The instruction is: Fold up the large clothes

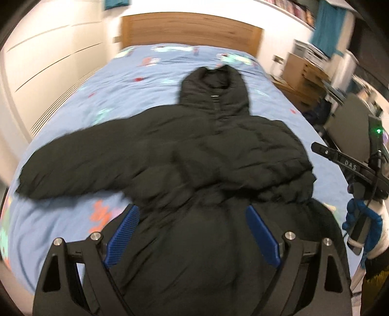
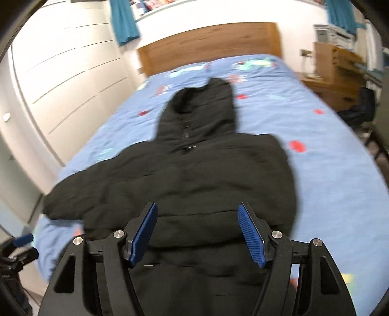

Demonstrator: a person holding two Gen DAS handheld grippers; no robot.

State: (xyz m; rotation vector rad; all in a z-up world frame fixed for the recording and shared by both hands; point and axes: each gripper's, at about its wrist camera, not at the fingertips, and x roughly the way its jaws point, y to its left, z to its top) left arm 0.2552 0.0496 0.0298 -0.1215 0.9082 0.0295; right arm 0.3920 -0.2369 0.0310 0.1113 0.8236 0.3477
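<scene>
Overhead, black jacket [image 1: 194, 155] sprawls across blue bedspread [image 1: 102, 102] before wooden headboard [image 1: 192, 29].

Blue patterned bed [image 1: 102, 102], wooden headboard [image 1: 192, 30], white wardrobe [image 1: 48, 60] left, teal curtains [image 2: 124, 21], wooden drawers [image 2: 333, 70] right.

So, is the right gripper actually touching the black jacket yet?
Cannot tell. In the right wrist view the right gripper is open, its blue fingers straddling the black jacket, but blur hides any contact or gap.
</scene>
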